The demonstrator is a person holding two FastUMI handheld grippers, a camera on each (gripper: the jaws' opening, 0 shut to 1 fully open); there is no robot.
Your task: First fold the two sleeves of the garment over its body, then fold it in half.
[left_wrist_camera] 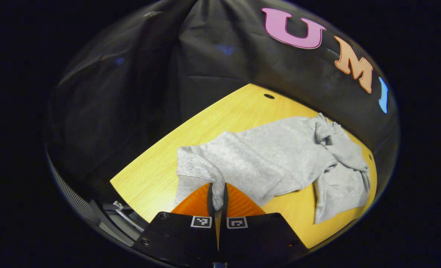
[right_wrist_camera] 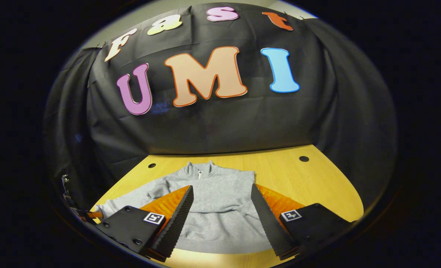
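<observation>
Left gripper [left_wrist_camera: 217,197] pinching soft grey fleece sweatshirt [left_wrist_camera: 272,160], hiding its cuff; right gripper [right_wrist_camera: 220,219] spread wide above yellow wooden table [right_wrist_camera: 317,186].

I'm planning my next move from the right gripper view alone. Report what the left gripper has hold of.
Observer: The left gripper has its fingers shut on a fold of the grey garment.
Operator: Say where on it.
Observer: At the edge nearest that gripper, beside a ribbed band.
Operator: Describe the end away from it.
Observer: There is bunched fabric there, not lying flat, near the table edge by the wall.
</observation>
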